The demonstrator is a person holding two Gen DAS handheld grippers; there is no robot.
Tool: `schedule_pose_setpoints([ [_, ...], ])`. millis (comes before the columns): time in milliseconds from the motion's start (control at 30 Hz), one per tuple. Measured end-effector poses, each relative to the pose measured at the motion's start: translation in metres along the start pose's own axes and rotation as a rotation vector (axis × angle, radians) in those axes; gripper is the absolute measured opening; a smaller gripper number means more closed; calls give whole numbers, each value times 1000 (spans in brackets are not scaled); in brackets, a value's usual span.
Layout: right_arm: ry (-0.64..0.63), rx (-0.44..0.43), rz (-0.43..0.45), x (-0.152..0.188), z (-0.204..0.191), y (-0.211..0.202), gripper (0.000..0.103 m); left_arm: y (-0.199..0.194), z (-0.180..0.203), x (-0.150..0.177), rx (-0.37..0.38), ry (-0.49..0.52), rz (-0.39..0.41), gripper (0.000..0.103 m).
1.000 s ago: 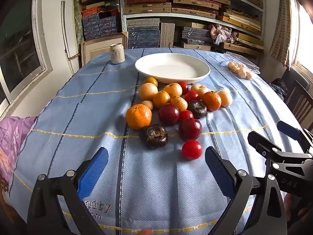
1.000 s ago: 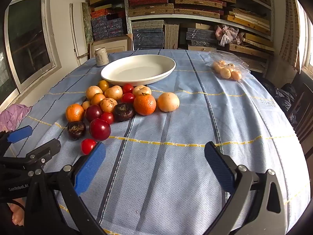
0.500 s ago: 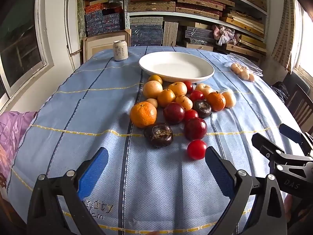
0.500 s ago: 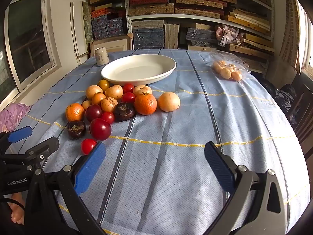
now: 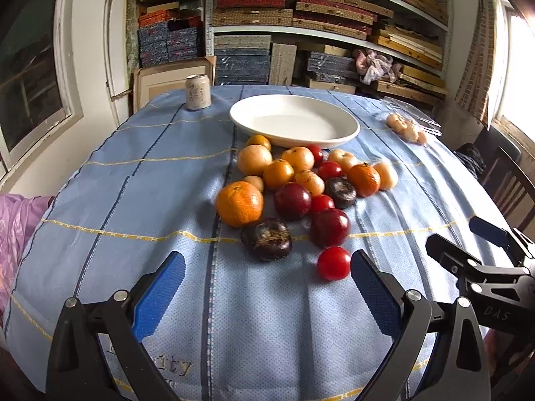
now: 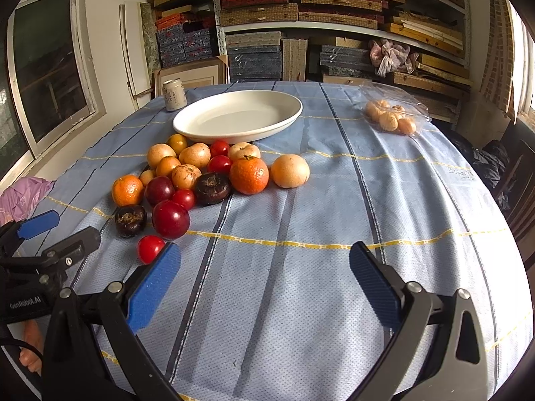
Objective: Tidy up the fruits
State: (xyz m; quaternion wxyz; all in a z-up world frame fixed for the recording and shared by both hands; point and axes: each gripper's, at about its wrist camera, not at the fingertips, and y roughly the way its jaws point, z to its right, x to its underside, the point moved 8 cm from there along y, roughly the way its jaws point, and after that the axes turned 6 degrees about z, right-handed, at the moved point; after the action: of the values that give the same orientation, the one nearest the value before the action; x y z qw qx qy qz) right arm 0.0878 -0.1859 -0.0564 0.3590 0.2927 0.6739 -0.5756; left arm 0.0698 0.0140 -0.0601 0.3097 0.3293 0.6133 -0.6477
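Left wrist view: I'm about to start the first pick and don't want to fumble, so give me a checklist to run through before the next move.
1. Left claw open and holding nothing: ok.
2. Right claw open and holding nothing: ok.
3. White plate has nothing in it, ready for fruit: ok.
4. Nearest fruit, the small red tomato, lies apart from the pile, beside the left claw's right finger: ok.
5. Tomato centred between the left claw's fingers: not ok, it sits off to the right.
6. Whether the dark fruit would roll if nudged: cannot tell.
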Motion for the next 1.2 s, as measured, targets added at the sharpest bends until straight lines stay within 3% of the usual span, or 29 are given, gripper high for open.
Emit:
schedule_pose_setpoints([
  [100,0,0,-1,0,0,0,99,2,-4,-1,3,-5,4,100],
  [200,1,-3,-4,1,0,1,99,-5,-5,-3,27,-5,77,100],
  [300,5,-11,-8,2,-1,3,99,-12,1,-4,111,-5,116,100],
  [933,-18,-18,-18,3,-1,15,99,4,-11,1,0,-18,37,100],
  [1200,-21,-24,-22,1,-4,22,99,15,-14,4,-8,-19,4,100],
])
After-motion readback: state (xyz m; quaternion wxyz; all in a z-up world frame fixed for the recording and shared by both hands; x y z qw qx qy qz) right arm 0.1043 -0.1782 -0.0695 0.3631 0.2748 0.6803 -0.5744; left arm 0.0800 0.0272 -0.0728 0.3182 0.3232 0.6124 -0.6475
